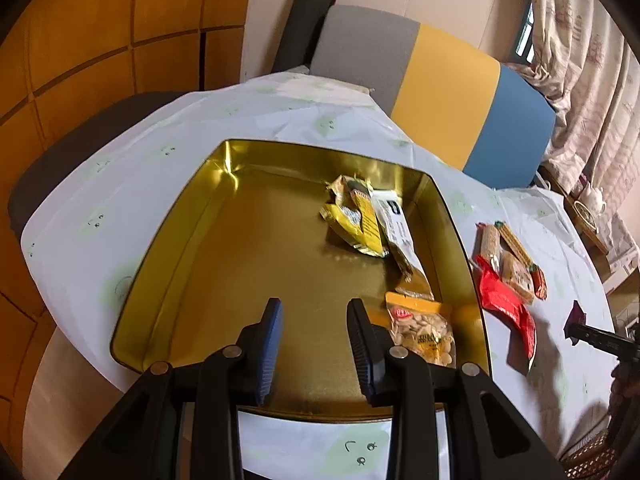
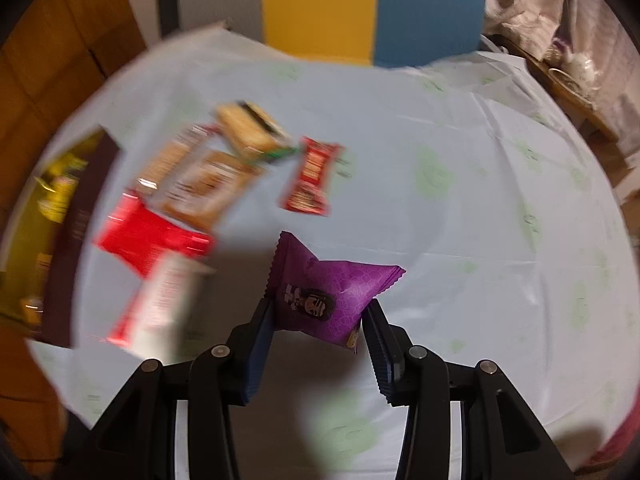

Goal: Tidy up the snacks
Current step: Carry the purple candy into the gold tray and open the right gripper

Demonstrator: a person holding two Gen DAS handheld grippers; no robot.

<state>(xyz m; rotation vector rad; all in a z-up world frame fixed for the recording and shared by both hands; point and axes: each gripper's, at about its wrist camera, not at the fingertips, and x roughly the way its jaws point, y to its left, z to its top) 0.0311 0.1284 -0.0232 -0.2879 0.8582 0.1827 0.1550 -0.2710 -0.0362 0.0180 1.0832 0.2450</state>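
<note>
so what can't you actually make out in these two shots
- Right wrist view: the loose snack packets on the tablecloth are smeared by motion blur, so their labels are unreadable.
- Right wrist view: the gold tin is cut off by the left edge.
- Left wrist view: the right gripper enters at the right edge; its fingers and most of the purple packet are cut off.

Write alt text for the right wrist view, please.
The right claw pinches a purple snack packet above a pale tablecloth. Blurred red and tan snack packs lie to its left beside a gold tin.
</note>
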